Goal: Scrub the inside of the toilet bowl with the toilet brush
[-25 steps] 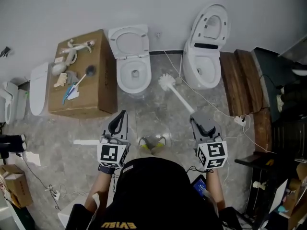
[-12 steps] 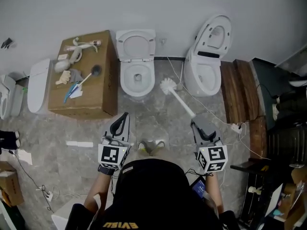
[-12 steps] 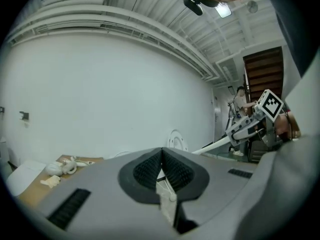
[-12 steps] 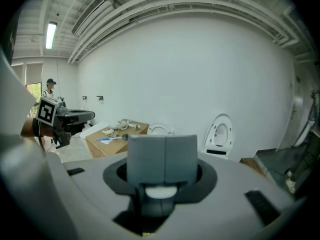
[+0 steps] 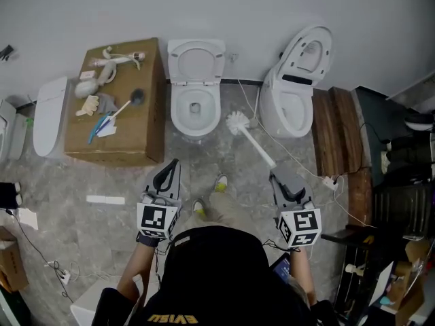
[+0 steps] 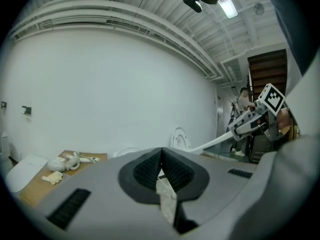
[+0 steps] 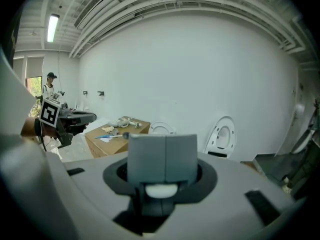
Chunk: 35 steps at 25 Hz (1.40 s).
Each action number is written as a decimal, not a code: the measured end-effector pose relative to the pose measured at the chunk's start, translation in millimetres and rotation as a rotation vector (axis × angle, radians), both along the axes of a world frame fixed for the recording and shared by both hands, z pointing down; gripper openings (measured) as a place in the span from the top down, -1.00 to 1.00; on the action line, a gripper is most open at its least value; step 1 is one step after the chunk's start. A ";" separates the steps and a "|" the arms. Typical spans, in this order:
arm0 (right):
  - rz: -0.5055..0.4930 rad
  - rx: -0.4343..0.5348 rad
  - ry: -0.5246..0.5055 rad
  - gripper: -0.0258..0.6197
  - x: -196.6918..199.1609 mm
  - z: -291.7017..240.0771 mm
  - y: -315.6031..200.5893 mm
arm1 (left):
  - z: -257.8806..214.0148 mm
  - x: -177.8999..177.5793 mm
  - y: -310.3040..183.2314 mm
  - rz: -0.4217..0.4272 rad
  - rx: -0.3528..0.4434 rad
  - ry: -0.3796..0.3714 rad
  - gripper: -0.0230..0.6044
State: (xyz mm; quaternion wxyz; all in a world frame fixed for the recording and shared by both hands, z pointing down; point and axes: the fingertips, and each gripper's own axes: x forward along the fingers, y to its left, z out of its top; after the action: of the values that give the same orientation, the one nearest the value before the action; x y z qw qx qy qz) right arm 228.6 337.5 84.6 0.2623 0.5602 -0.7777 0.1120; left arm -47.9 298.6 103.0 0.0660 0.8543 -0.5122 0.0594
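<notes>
The white toilet [image 5: 195, 90] with its seat up stands against the wall, its bowl open ahead of me. My right gripper [image 5: 278, 173] is shut on the handle of the white toilet brush [image 5: 237, 121], whose bristle head hangs over the floor just right of that bowl. In the right gripper view the jaws are pressed together over the white handle end [image 7: 160, 190]. My left gripper [image 5: 172, 164] is shut with nothing in it, held over the floor in front of the toilet. The left gripper view shows its ribbed pads [image 6: 150, 169] touching.
A second toilet [image 5: 292, 87] with raised lid stands to the right, beside a dark wooden bench [image 5: 336, 124]. A cardboard box [image 5: 136, 124] with tools and another brush sits left of the toilet. A white cable [image 5: 299, 148] trails across the marble floor.
The person has stepped forward, one shoe now ahead of the other. Both grippers keep their pose and the brush stays in the right one, its head still beside the bowl.
</notes>
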 end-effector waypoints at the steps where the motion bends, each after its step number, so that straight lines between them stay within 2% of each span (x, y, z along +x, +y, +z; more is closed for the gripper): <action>1: -0.002 -0.003 0.002 0.45 -1.2 1.8 -3.4 | 1.8 -0.8 -3.9 0.002 -0.003 -0.002 0.89; 7: -0.023 -0.040 -0.011 0.45 -10.8 21.2 -45.8 | 13.0 -6.4 -43.8 -0.012 -0.019 -0.014 0.89; 11: -0.055 -0.097 -0.033 0.45 -13.1 50.4 -81.9 | 37.9 -2.7 -72.6 -0.032 -0.074 0.002 0.89; 20: -0.123 -0.255 -0.013 0.45 -18.3 128.8 -205.0 | 84.5 2.2 -202.7 -0.042 -0.154 -0.021 0.89; 24: -0.141 -0.289 0.014 0.45 -18.5 160.3 -252.1 | 102.9 9.1 -258.3 -0.034 -0.175 -0.020 0.89; 28: -0.180 -0.323 0.040 0.45 -41.8 200.2 -277.5 | 140.5 -8.0 -287.0 -0.038 -0.213 -0.019 0.89; 35: -0.211 -0.401 0.099 0.45 -74.7 284.5 -301.4 | 234.7 -35.0 -313.8 -0.003 -0.319 -0.018 0.89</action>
State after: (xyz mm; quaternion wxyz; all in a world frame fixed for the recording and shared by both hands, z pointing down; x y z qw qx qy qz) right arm 153.9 36.1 369.1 0.4167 0.4171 -0.7803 0.2085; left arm -82.8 -15.2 337.7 0.1963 0.8315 -0.4983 0.1474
